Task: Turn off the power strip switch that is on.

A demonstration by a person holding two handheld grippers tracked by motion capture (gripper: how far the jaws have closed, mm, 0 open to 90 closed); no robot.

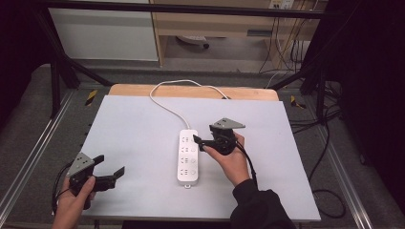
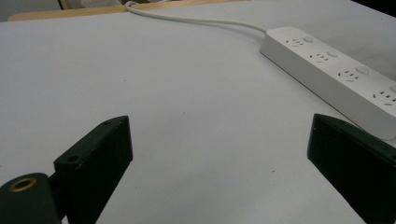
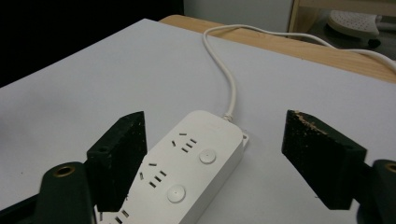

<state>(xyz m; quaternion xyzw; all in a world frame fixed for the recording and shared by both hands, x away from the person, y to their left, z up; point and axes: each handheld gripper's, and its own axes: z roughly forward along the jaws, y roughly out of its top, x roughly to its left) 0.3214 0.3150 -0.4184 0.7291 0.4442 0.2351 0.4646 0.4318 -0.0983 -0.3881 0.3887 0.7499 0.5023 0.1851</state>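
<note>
Power strip (image 1: 188, 156) sits mid-counter (image 1: 133, 133), cord (image 1: 167, 102) trailing off its far end; right hand-held gripper (image 1: 205, 142) hovers at the strip's right edge, jaws spread wide, grasping nothing; left hand-held gripper (image 1: 111, 168) is well left of the strip, also released. The right gripper view gives close-ups of the strip's round buttons (image 3: 207, 156); high view shows both hands.

The power strip (image 3: 187, 172) shows smooth white plastic with a faint sheen, and its cord (image 3: 224, 70) looks like soft white rubbery plastic. The counter (image 1: 138, 138) wears a matt, pale grey sheet, paper-like and smooth, with a bare wood edge (image 1: 191, 91) at the far side. The right tongs (image 3: 215, 158) are matt black, their inner faces rough and scuffed with pale crumbs. The left tongs (image 2: 219, 163) look smoother, also matt black.
</note>
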